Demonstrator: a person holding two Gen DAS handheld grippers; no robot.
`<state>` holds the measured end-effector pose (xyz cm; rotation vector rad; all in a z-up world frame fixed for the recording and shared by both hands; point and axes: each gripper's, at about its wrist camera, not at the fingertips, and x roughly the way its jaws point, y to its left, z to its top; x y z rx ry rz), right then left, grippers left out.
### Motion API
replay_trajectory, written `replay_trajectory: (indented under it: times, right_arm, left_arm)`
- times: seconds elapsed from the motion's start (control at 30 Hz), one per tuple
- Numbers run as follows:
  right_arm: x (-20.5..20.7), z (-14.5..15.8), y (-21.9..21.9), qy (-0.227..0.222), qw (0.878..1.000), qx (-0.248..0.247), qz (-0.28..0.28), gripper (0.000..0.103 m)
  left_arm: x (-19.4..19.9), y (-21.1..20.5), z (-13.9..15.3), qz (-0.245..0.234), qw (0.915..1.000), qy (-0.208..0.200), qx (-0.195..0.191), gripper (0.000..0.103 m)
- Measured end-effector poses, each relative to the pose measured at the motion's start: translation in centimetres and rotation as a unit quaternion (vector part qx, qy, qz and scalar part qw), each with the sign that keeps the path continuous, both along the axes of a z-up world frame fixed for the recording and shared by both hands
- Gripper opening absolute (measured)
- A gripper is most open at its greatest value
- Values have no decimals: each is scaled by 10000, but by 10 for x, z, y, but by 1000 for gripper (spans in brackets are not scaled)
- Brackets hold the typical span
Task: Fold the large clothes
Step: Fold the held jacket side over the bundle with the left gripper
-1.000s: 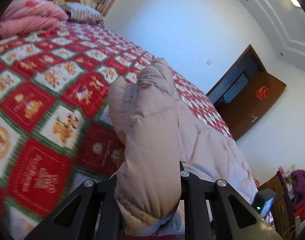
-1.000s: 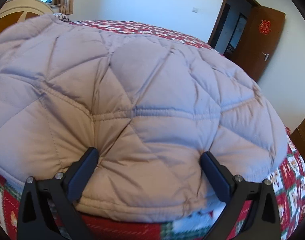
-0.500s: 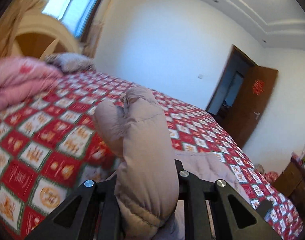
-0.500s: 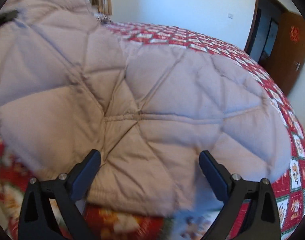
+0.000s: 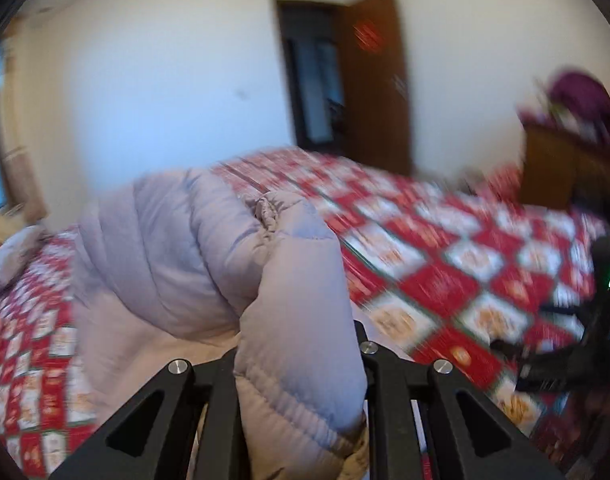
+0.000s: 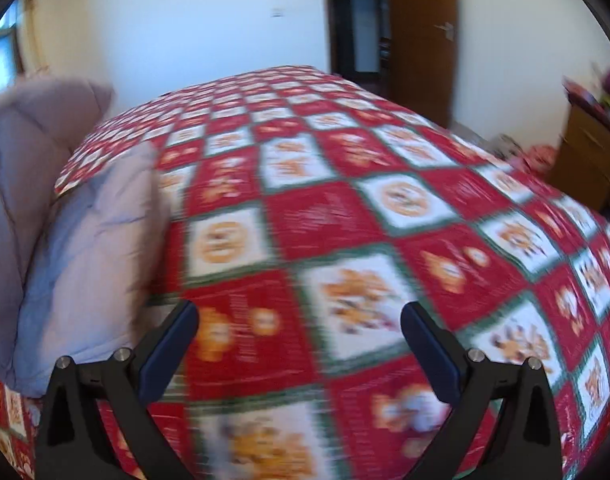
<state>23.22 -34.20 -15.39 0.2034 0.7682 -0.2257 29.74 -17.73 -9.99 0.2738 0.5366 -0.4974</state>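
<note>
In the left wrist view, the left gripper has its jaws clenched on a thick fold of the pale quilted coat. The fold rises between the jaws, and the rest of the coat runs away from them toward the far left side of the bed. The picture is blurred, and the coat's lower end is cut off by the frame.

In the right wrist view, the right gripper has its jaws released, wide apart, with only the bed cover between them. The coat lies left of the jaws, near the bed's left edge. Its outline is smeared.
</note>
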Motion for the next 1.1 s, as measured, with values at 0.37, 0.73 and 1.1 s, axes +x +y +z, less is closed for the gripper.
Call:
replay_trajectory:
  times: [0.37,0.73,1.1]
  right_arm:
    - [-6,-18,-29,59,9996,267,-108,103]
    - [10,26,-22,-221,9995,-50,-204,93]
    - [92,146,110,-964,9900,-11,1032,56]
  left_arm:
    - [-47,-38,-4,-180,9936,-553,969,37]
    - [-79,66,78,426,9925,-1060,-446,94]
    - [89,247,17,3676,9172,603,-1411,93]
